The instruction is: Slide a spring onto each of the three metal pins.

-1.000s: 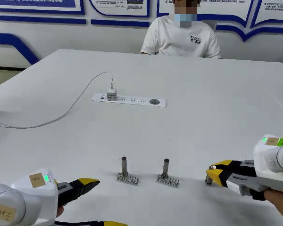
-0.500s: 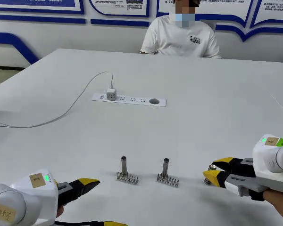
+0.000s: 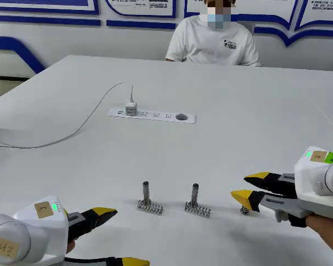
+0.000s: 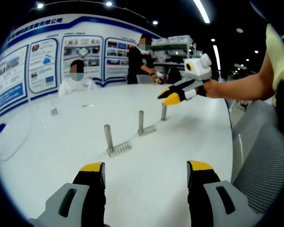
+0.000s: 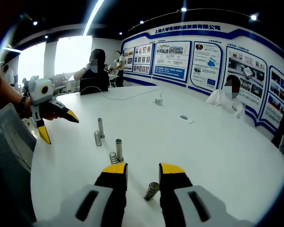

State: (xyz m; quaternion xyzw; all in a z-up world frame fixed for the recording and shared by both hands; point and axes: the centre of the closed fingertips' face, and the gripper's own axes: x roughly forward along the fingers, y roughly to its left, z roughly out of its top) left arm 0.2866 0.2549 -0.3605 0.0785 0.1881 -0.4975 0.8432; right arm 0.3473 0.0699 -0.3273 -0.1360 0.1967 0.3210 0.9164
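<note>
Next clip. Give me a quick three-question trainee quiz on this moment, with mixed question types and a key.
1. True or false: the left hand-held gripper and the right hand-held gripper both have their jaws apart, holding nothing.
2. Where is the spring nearest the leftmost pin? A) lying on the table at that pin's foot; B) slid onto that pin; C) clamped in a gripper.
3. How many metal pins stand on the table, counting the middle pin and the third pin just ahead of the right jaws?
Key: 1 true; 2 A; 3 three.
</note>
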